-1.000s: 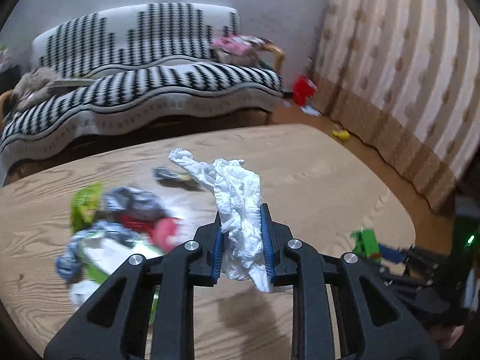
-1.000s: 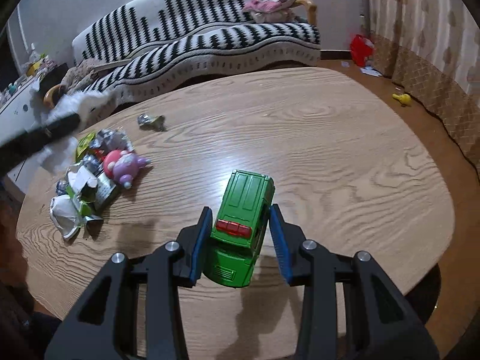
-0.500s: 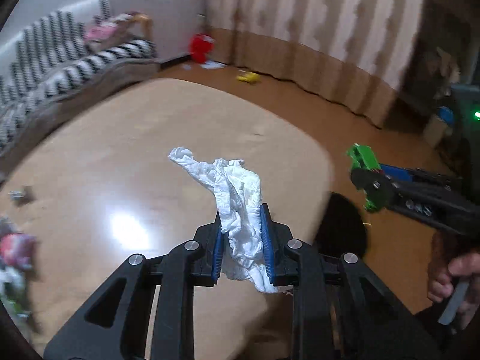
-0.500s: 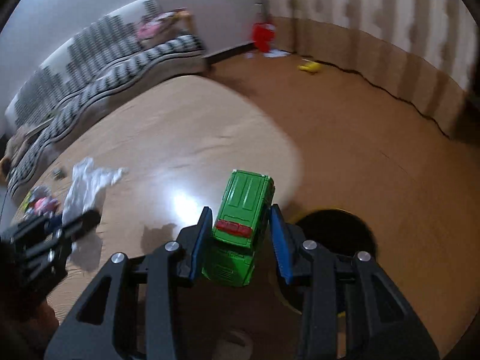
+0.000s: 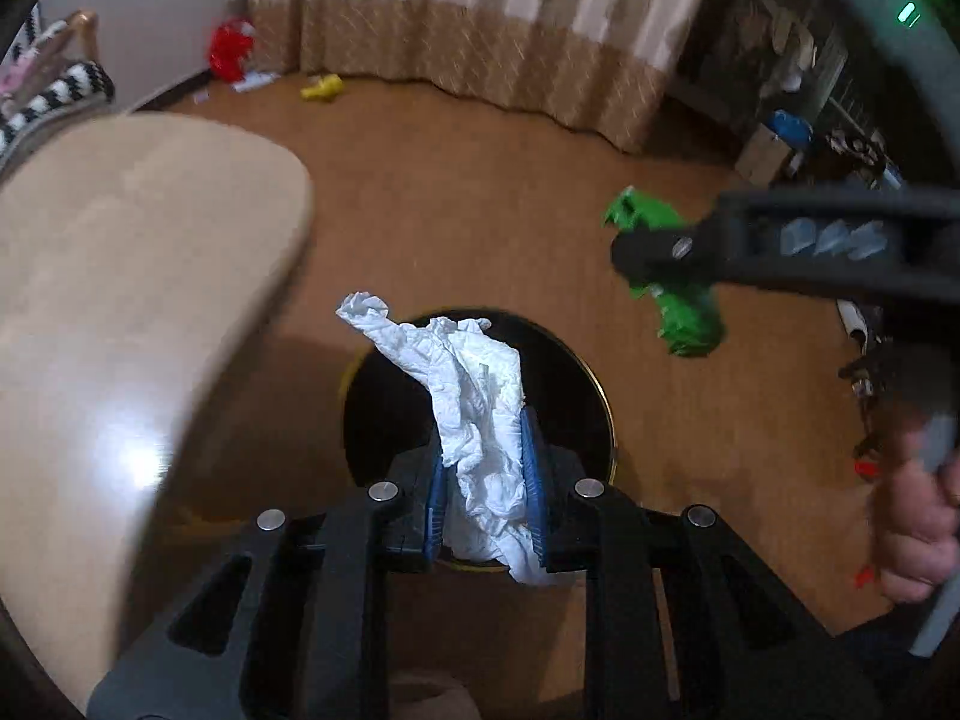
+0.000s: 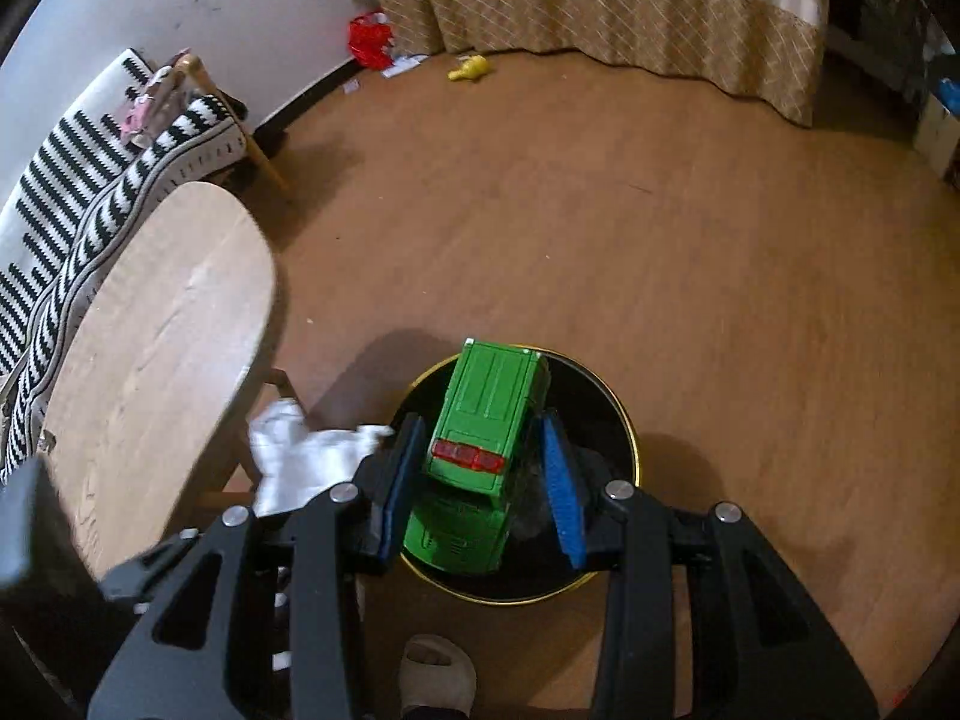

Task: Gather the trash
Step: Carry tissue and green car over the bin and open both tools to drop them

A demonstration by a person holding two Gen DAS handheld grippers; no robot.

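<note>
My left gripper [image 5: 483, 462] is shut on a crumpled white tissue [image 5: 474, 384], which hangs right above a round black bin [image 5: 603, 402] with a gold rim on the floor. In the left wrist view my right gripper [image 5: 666, 264] comes in from the right, carrying a green toy car [image 5: 690, 318] beside the bin. From the right wrist, that gripper [image 6: 480, 468] is shut on the green toy car [image 6: 489, 408], tail lights toward me, directly over the same bin [image 6: 627, 444]. The tissue [image 6: 300, 456] shows blurred at its left.
The oval wooden table [image 6: 150, 360] ends just left of the bin. A striped sofa [image 6: 90, 192] stands behind it. A red bag [image 6: 369, 39] and a yellow toy [image 6: 471, 67] lie by the curtain. A slippered foot [image 6: 435, 675] is near the bin, and a hand [image 5: 918, 528] at right.
Both grippers swung off the tabletop to the right and down, and now hang over the floor bin. The tissue and the toy car stayed gripped throughout.
</note>
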